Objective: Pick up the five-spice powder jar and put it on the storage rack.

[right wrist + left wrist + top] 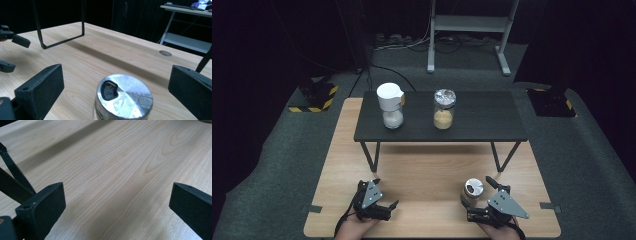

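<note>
A small jar with a shiny metal lid (473,188) stands on the wooden table (427,165) near its front right. My right gripper (476,190) is open, one jaw on each side of the jar and not touching it. In the right gripper view the jar lid (125,96) sits low between the wide-apart jaws of the right gripper (116,85). My left gripper (385,193) rests open near the front left with nothing between its jaws. The left gripper (117,202) looks over bare wood.
A low black shelf (482,117) stands across the back of the table on thin legs (62,37). On it are a white-lidded jar of white grains (391,106) and a silver-lidded jar of yellowish grains (444,110). Grey carpet surrounds the table.
</note>
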`<state>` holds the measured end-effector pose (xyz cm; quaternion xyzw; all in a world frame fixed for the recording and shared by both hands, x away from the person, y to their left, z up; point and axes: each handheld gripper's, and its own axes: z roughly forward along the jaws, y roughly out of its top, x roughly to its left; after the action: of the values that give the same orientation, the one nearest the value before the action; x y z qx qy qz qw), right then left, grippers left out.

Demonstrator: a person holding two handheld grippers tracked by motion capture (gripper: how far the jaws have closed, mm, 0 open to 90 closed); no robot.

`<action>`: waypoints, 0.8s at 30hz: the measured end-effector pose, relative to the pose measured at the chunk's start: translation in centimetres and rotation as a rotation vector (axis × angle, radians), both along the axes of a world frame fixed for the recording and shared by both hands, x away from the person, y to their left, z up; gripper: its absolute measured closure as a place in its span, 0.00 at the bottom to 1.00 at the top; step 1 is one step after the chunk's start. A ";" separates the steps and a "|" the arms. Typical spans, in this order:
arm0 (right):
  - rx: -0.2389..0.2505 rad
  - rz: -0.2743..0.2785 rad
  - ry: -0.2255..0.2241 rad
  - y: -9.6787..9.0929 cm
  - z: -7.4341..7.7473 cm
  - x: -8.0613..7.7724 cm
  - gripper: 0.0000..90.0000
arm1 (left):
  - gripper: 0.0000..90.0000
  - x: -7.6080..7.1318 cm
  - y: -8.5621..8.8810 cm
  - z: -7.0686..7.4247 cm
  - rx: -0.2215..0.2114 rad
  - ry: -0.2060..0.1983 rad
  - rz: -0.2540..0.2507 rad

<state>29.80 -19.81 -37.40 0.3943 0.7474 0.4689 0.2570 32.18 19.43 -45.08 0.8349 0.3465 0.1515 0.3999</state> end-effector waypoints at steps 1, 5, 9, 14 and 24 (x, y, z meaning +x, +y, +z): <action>0.000 -0.004 0.003 -0.2 -0.1 0.0 0.00 | 0.01 0.0 0.0 0.0 0.000 0.000 0.000; 0.005 -0.017 0.011 -0.6 -0.5 0.0 0.00 | 0.01 0.0 0.0 0.0 0.000 0.000 -0.001; 0.014 -0.024 0.022 -0.8 -0.8 0.1 0.00 | 0.01 0.0 0.0 0.0 -0.001 0.004 0.000; 0.013 -0.024 0.035 -0.8 -1.4 0.1 0.02 | 0.01 0.0 0.0 0.0 -0.001 0.004 0.000; 0.036 -0.023 0.040 -1.0 -2.2 0.1 0.12 | 0.01 0.0 0.0 0.0 -0.003 0.004 0.001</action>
<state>29.90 -20.81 -39.63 0.4167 0.7392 0.4714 0.2402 32.22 19.45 -45.09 0.8345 0.3479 0.1494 0.4002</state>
